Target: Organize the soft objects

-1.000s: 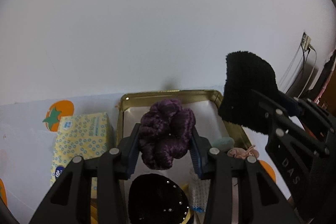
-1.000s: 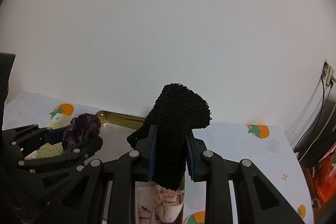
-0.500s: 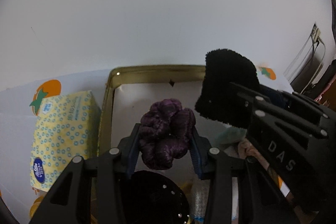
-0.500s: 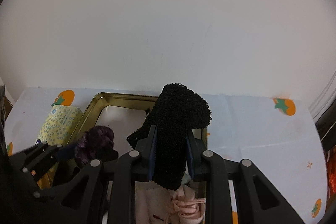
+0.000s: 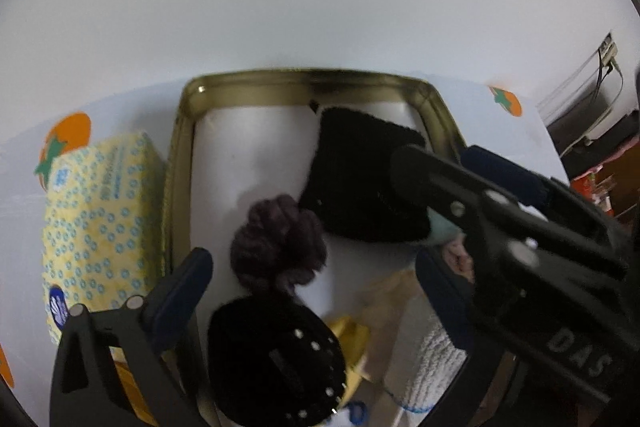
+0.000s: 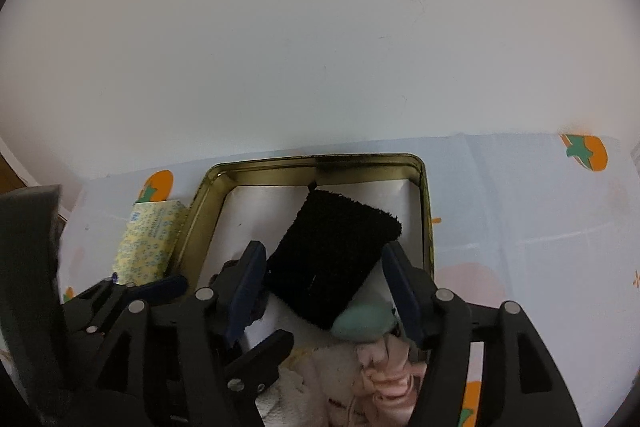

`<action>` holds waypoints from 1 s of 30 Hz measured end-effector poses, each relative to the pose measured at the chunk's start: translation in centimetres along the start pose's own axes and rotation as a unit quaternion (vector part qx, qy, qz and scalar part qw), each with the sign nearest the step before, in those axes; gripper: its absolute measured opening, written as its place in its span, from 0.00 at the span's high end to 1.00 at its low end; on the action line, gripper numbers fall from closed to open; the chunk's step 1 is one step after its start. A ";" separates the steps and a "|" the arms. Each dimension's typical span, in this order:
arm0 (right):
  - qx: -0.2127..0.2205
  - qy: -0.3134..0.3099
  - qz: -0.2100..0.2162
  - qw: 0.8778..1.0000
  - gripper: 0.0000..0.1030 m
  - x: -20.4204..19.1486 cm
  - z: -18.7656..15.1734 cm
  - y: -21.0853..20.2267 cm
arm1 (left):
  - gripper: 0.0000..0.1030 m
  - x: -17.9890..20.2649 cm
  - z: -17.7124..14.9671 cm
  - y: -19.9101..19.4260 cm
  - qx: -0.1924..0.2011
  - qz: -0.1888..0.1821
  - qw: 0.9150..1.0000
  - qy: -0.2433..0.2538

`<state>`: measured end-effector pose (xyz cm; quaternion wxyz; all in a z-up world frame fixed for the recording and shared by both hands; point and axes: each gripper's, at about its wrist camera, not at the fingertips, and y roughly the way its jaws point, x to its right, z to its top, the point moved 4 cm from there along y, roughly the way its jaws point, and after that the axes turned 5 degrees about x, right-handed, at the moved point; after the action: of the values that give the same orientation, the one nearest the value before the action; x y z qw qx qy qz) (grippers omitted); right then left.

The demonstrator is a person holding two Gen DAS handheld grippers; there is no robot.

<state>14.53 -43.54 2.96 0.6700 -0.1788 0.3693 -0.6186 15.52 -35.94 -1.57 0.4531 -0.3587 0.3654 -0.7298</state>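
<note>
The left gripper (image 5: pixel 316 275) is seen with its jaws opening wide; the purple scrunchie (image 5: pixel 278 247) lies between them, untouched by either pad, on the white liner of the gold tin (image 5: pixel 180 163). The right gripper (image 6: pixel 324 287) is likewise opening, and the black fuzzy cloth (image 6: pixel 328 263) (lying flat in the tin) is gripped by neither finger.
</note>
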 end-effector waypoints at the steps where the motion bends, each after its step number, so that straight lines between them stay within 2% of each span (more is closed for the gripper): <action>1: 0.000 0.003 0.000 1.000 0.38 0.1 -0.1 -0.3 | 0.00 0.0 0.0 -0.1 -0.009 -0.006 1.000 -0.008; 3: -0.001 0.012 0.008 1.000 0.38 0.1 -0.4 -0.8 | 0.00 -0.2 -0.3 -0.5 -0.018 -0.018 1.000 -0.009; 6: -0.008 0.056 0.044 0.997 0.38 0.8 -1.0 -1.4 | 0.00 -0.1 -1.1 -0.8 -0.033 -0.029 0.999 -0.010; 9: -0.002 0.100 0.061 0.993 0.37 1.6 -1.8 -2.0 | 0.00 -0.2 -1.5 -1.7 -0.020 -0.022 1.000 -0.006; 12: 0.022 0.117 0.059 0.991 0.37 1.9 -2.9 -3.1 | 0.00 -0.2 -2.0 -2.9 0.026 -0.002 1.000 0.007; 16: 0.091 0.149 0.052 0.983 0.37 2.6 -4.6 -4.9 | 0.00 -0.6 -2.9 -4.4 0.094 0.004 0.996 -0.004; 19: 0.141 0.165 0.043 0.975 0.37 3.2 -5.9 -6.3 | 0.00 -1.2 -3.7 -5.6 0.142 0.025 0.989 -0.026; 24: 0.221 0.163 0.016 0.961 0.37 3.6 -7.5 -7.7 | 0.00 -1.3 -4.7 -6.9 0.202 0.058 0.978 -0.011; 30: 0.264 0.113 -0.011 0.958 0.37 2.2 -8.4 -8.6 | 0.00 -2.0 -5.8 -9.0 0.265 0.072 0.962 0.000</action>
<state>2.45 -45.34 2.77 0.6408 0.0713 0.2641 -0.7173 7.60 -29.98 3.01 0.5832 -0.1989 0.1839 -0.7658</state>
